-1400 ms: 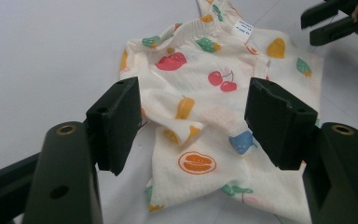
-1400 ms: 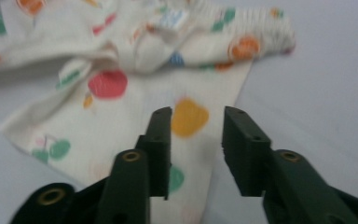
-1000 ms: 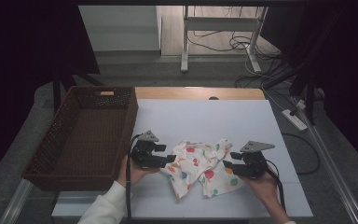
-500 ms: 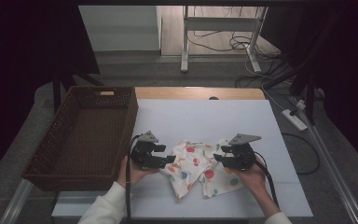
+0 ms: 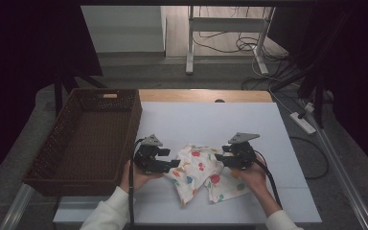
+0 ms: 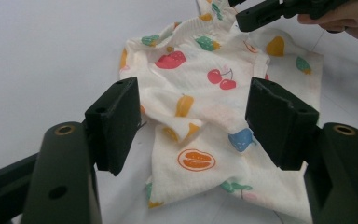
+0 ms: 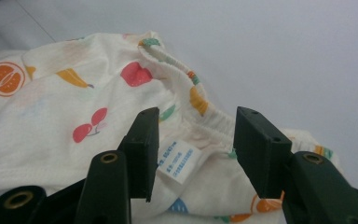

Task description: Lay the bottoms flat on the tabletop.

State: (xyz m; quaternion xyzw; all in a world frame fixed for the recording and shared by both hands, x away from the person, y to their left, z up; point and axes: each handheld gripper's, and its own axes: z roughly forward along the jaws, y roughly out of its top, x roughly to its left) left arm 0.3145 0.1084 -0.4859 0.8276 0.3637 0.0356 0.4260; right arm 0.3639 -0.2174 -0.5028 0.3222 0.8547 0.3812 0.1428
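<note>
A small cream-white cotton garment printed with coloured fruit [image 5: 202,173] lies crumpled on the white table top [image 5: 211,120], near its front edge, with the empty brown wicker basket [image 5: 84,139] well apart at about nine o'clock from it. Judging from how things lie, the work is at its very start: the garment is neither spread flat, folded, nor lifted, and nothing has gone into the basket, so the whole handling is left to do. The left gripper [image 5: 171,164] sits at the garment's nine o'clock edge with its jaws spread wide; in the left gripper view [image 6: 193,119] a raised fold of the cloth with a banana and an orange-slice print sits in the gap between the jaws, but neither pad presses it. The right gripper [image 5: 221,158] stands at the garment's two o'clock side; in the right gripper view [image 7: 196,144] its jaws are also wide apart, straddling the ribbed elastic hem [image 7: 200,112] and the small white sewn-in label [image 7: 179,161], the left pad just beside the label, with no grip yet closed. Both claws look poised to pinch opposite edges.
</note>
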